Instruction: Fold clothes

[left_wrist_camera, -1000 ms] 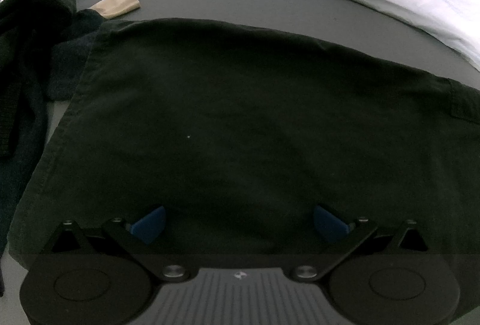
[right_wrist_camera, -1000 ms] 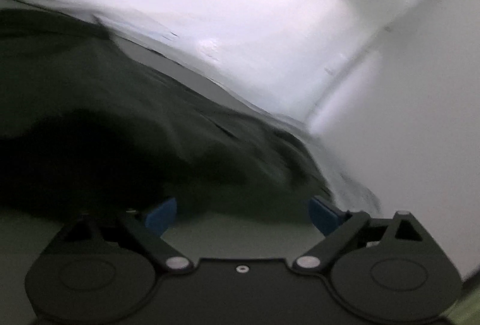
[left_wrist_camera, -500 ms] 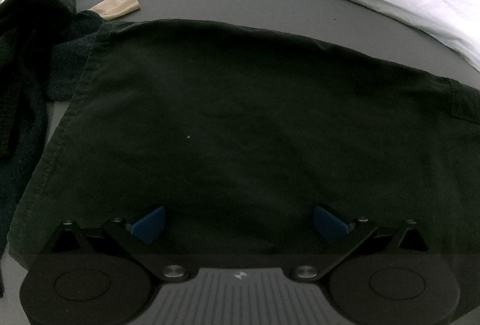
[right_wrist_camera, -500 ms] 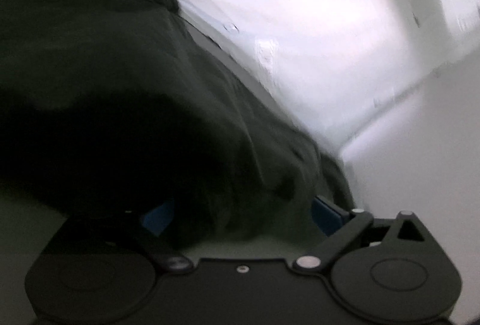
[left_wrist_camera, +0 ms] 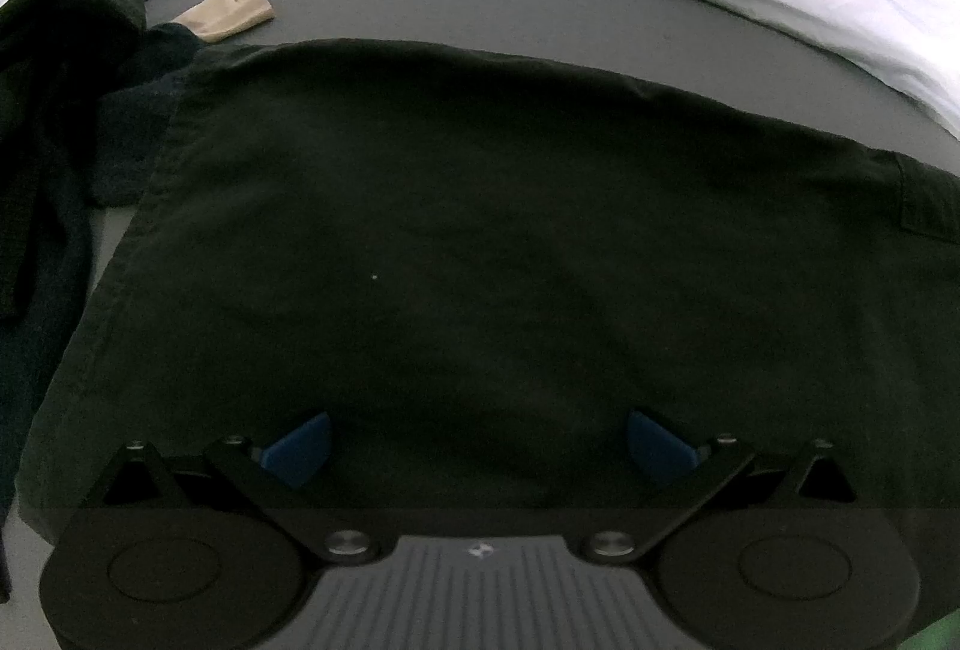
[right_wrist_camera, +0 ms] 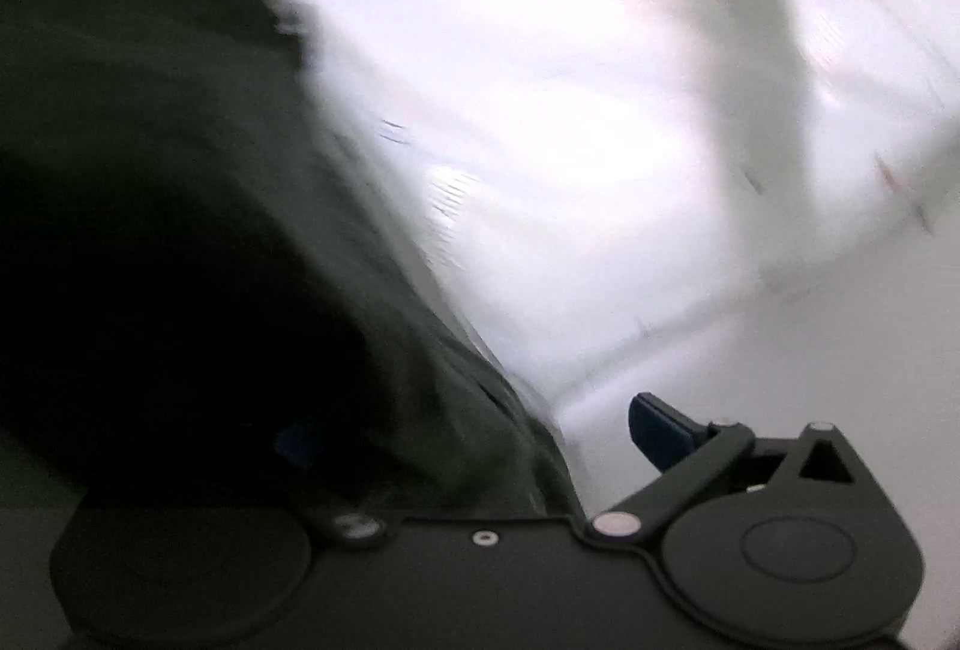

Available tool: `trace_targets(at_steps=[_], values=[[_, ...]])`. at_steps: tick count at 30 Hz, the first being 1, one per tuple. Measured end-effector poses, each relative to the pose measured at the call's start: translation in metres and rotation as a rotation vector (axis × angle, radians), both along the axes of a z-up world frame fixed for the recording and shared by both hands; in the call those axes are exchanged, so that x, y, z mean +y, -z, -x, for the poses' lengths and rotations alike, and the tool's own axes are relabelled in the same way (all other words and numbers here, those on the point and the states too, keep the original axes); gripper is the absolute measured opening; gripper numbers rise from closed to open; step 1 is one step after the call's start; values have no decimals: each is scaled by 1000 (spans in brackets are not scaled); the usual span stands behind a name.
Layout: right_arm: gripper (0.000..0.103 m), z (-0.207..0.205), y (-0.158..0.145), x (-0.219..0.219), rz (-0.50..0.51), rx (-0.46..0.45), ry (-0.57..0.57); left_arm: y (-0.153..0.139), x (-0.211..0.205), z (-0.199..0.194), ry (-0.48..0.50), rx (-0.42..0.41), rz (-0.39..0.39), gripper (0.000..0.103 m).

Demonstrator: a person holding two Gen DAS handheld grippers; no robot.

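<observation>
A: Right wrist view changes most: the dark garment (right_wrist_camera: 180, 230) now fills the left side and covers one finger of the right gripper (right_wrist_camera: 480, 440), whose jaws stand wide apart, grasping nothing.

B: And the left gripper (left_wrist_camera: 477, 446)?

A: It stays unmoved, released, low over the garment's near edge on the bench (left_wrist_camera: 540, 8). I judge a fold is beginning.

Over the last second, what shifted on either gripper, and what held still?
The right gripper swung fast: its view is blurred, and the dark garment now fills its left side and shades its left finger. Jaws spread; no grip visible. The left gripper hovers open over the flat garment exactly as before; the beige cloth and the dark pile have not moved.
</observation>
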State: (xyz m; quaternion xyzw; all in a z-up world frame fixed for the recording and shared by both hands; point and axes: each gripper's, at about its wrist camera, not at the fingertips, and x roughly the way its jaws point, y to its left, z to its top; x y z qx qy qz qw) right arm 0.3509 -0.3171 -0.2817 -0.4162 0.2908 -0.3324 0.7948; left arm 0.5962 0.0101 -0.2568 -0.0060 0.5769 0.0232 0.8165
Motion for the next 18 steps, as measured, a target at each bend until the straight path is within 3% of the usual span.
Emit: trace_targets(at_steps=[3,5,8,18], values=[[103,34,-11,0,-85,-89,102,0,1,-1,-2,6,1,103],[103,49,-3,3,-47,-49,76,-1,0,-3,-5,13,1,103],[103,52,11,0,-70,21,68,-1,0,-5,-5,25,1,103],[103,56,-20,-1,-247,80,63,-1,0,3,-8,-7,4,103]])
